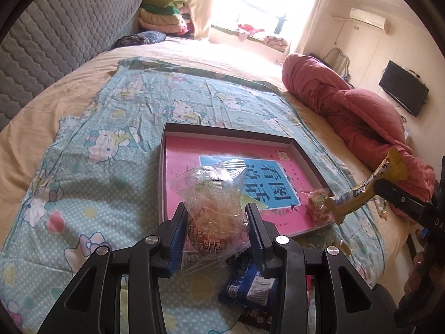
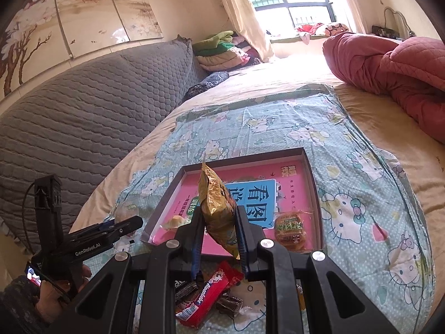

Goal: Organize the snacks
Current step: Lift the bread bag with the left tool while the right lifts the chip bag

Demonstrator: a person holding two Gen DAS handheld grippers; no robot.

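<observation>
- Left gripper [image 1: 217,217]: its two blue-padded fingers pinch one clear-wrapped pastry [image 1: 212,194], held up over the near edge of the tray.
- Right gripper [image 2: 218,222]: its two fingers pinch one gold snack packet [image 2: 215,208], standing upright above the tray's near side.
- One shallow tray [image 1: 222,132] with a pink and blue printed floor rests on the cartoon-cat cloth [image 1: 125,117] spread over the bed.
- Inside the tray, the right wrist view shows two snacks: a round cake in clear wrap [image 2: 289,229] at the near right and a small pale sweet [image 2: 173,221] at the near left.
- Loose on the cloth near the tray: one red wafer bar [image 2: 205,296] and some small dark wrapped pieces in the right wrist view; one blue biscuit pack [image 1: 247,289] in the left wrist view only.
- Only the left wrist view shows the wall television [image 1: 403,87]; only the right wrist view shows the blossom mural [image 2: 69,8]. One rolled red quilt [image 2: 389,66] appears in both.
</observation>
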